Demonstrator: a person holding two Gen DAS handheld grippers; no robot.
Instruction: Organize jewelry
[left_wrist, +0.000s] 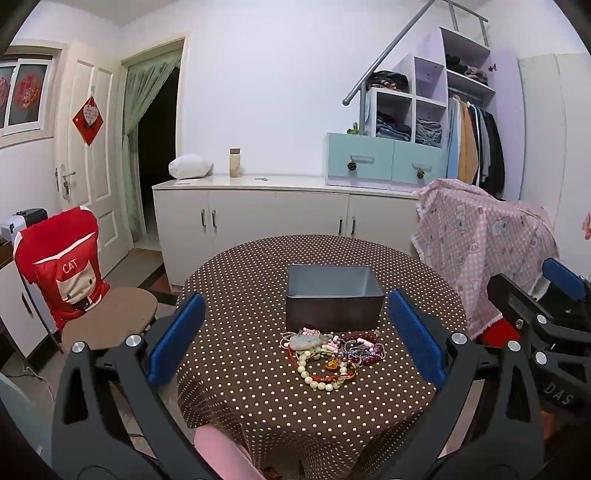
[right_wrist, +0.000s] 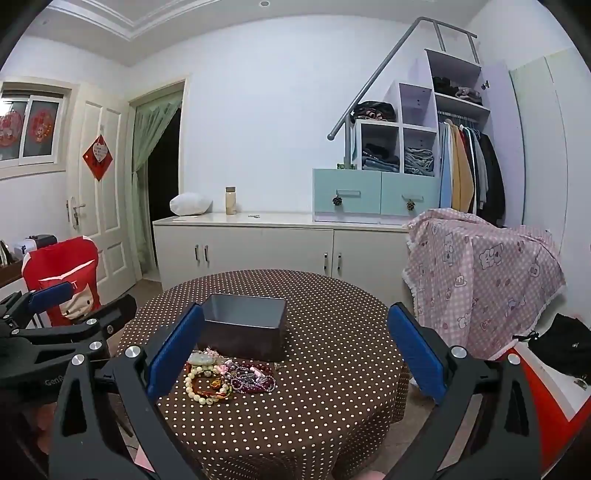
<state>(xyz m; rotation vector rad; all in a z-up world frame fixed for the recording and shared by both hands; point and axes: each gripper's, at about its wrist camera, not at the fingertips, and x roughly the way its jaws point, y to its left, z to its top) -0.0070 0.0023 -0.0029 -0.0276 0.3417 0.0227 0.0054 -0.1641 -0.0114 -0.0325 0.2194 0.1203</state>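
A pile of jewelry (left_wrist: 327, 356) lies on a round table with a brown polka-dot cloth (left_wrist: 258, 387): pale bead bracelets, red cords, dark red and purple beads, a jade pendant. It also shows in the right wrist view (right_wrist: 225, 380). Just behind it stands an open, empty dark grey box (left_wrist: 332, 299), also in the right wrist view (right_wrist: 242, 325). My left gripper (left_wrist: 295, 328) is open and empty, held above the near table edge. My right gripper (right_wrist: 295, 343) is open and empty, to the right of the pile.
A chair with a red CAT cover (left_wrist: 62, 266) stands left of the table. A chair draped in pink checked cloth (left_wrist: 487, 236) stands at the right. A white cabinet (left_wrist: 277, 214) runs along the back wall.
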